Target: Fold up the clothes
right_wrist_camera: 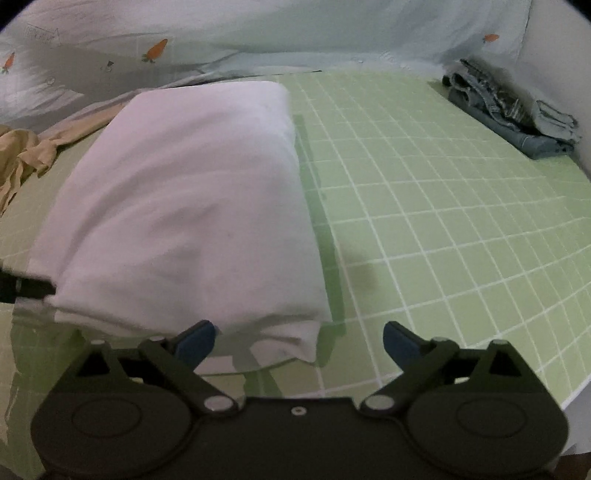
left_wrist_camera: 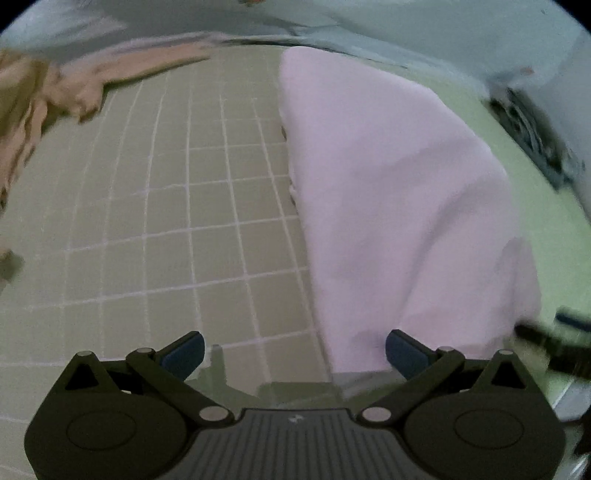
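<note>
A pale pink garment [left_wrist_camera: 388, 206] lies folded into a long strip on the green gridded mat [left_wrist_camera: 177, 206]. It also shows in the right wrist view [right_wrist_camera: 184, 206], on the mat [right_wrist_camera: 443, 206]. My left gripper [left_wrist_camera: 293, 354] is open and empty, at the garment's near left corner. My right gripper [right_wrist_camera: 299, 343] is open and empty, just above the garment's near right corner. The right gripper's dark tip [left_wrist_camera: 550, 343] shows at the right edge of the left wrist view.
A tan garment [left_wrist_camera: 55, 96] lies crumpled at the mat's far left, also in the right wrist view [right_wrist_camera: 26, 151]. Folded blue denim [right_wrist_camera: 509, 110] sits at the mat's far right corner. A light sheet with carrot prints [right_wrist_camera: 258, 33] lies beyond the mat.
</note>
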Available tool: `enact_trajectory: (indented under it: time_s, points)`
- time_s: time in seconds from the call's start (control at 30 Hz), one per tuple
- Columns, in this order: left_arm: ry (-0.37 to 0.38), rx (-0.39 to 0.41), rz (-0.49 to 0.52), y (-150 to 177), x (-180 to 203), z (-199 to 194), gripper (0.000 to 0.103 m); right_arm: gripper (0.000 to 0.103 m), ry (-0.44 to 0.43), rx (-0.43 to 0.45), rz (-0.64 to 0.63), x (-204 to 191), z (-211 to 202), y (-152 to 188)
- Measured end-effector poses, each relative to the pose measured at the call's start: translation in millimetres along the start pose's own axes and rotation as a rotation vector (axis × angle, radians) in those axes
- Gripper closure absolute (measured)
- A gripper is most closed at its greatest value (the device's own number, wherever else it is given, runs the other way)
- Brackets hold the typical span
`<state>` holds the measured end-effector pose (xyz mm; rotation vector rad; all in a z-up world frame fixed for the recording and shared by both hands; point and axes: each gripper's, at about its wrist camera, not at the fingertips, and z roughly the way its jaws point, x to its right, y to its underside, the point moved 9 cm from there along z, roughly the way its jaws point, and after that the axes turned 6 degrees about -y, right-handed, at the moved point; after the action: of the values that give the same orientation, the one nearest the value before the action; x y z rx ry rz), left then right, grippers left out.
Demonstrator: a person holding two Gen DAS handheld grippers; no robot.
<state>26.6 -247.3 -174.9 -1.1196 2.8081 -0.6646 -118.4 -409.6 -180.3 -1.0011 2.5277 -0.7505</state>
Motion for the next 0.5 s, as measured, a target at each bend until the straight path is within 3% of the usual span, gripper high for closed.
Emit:
enact_trajectory:
  time_s: [0.17,0.4,0.5]
  points:
    - [0.02,0.027,-0.015,-6,-9,-14,0.0,0.003,-0.034,0.036,-0.004,2,-6,-19]
    - [0.106,0.102,-0.133,-70,-13,-10,0.0,0.0,-0.107,0.054,-0.015,0,5,-59]
    - [0.129,0.085,-0.115,-89,-6,15,0.0,0.0,-0.101,0.06,-0.031,2,20,-80]
